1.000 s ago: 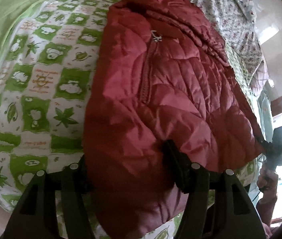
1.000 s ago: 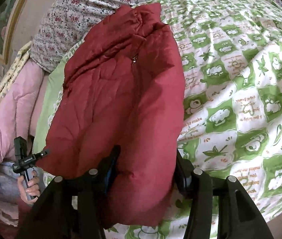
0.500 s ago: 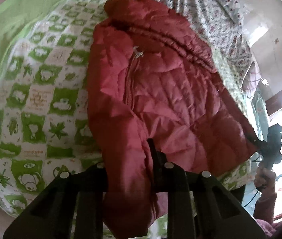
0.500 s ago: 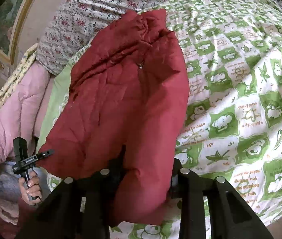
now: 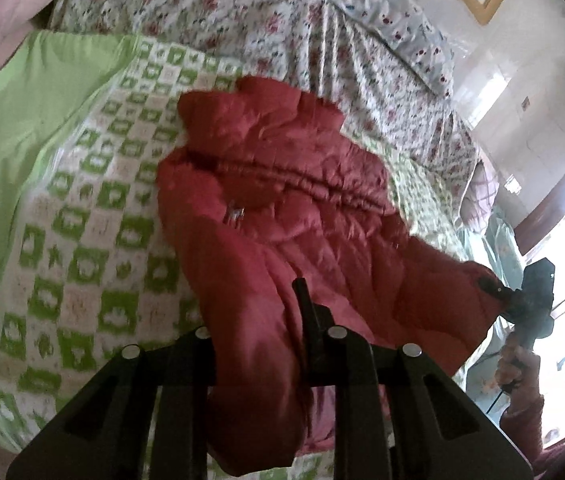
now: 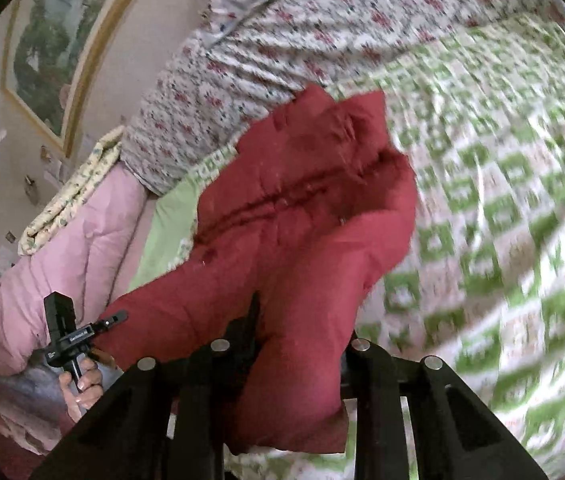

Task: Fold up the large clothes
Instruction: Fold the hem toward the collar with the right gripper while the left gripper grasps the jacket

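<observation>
Both claws, left claw [image 5: 258,344] and right claw [image 6: 298,344], are gripping the jacket's [image 5: 282,200] hem and lifting it farther off the bed [image 5: 82,220], starting the lengthwise fold toward the collar.

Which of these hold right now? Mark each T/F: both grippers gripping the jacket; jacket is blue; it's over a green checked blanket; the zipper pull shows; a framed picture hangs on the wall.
1. Both grippers are shut on the jacket. True: the left gripper and the right gripper each pinch the hem of the jacket.
2. The jacket is blue. False: it is dark red.
3. It lies over a green checked blanket. True.
4. The zipper pull shows. True.
5. No picture hangs on the wall. False: a framed picture is there.
</observation>
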The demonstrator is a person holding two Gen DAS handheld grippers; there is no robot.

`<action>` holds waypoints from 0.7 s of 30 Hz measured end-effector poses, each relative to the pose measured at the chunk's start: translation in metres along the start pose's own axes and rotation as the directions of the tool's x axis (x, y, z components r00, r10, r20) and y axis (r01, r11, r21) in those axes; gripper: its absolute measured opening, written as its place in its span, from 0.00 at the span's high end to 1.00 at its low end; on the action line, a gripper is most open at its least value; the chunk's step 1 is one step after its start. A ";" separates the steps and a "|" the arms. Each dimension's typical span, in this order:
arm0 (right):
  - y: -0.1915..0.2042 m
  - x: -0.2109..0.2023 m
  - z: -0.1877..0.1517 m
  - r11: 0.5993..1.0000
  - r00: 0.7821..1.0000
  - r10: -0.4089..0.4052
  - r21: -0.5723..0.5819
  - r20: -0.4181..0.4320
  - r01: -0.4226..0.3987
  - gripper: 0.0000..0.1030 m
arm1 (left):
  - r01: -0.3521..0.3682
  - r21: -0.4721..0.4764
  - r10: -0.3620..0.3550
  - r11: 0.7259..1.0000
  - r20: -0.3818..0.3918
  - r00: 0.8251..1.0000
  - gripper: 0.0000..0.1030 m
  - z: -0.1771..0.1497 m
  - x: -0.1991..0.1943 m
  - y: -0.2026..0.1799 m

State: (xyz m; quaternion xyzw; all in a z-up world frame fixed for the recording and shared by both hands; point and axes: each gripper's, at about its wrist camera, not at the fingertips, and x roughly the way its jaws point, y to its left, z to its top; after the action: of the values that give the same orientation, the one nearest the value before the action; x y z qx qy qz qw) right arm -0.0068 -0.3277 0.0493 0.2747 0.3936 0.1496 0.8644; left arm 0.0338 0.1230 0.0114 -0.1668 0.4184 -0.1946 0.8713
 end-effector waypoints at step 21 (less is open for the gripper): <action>0.009 0.060 0.151 0.999 0.982 -0.045 0.009 0.186 0.044 0.77 | -0.050 -0.038 0.054 0.998 0.132 0.990 0.82 0.144 0.048 0.003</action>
State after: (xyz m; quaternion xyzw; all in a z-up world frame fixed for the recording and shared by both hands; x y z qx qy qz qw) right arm 0.1461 -0.3461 0.1001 0.2807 0.3176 0.1028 0.8999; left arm 0.1765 0.1209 0.0638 -0.1834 0.3667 -0.1530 0.8991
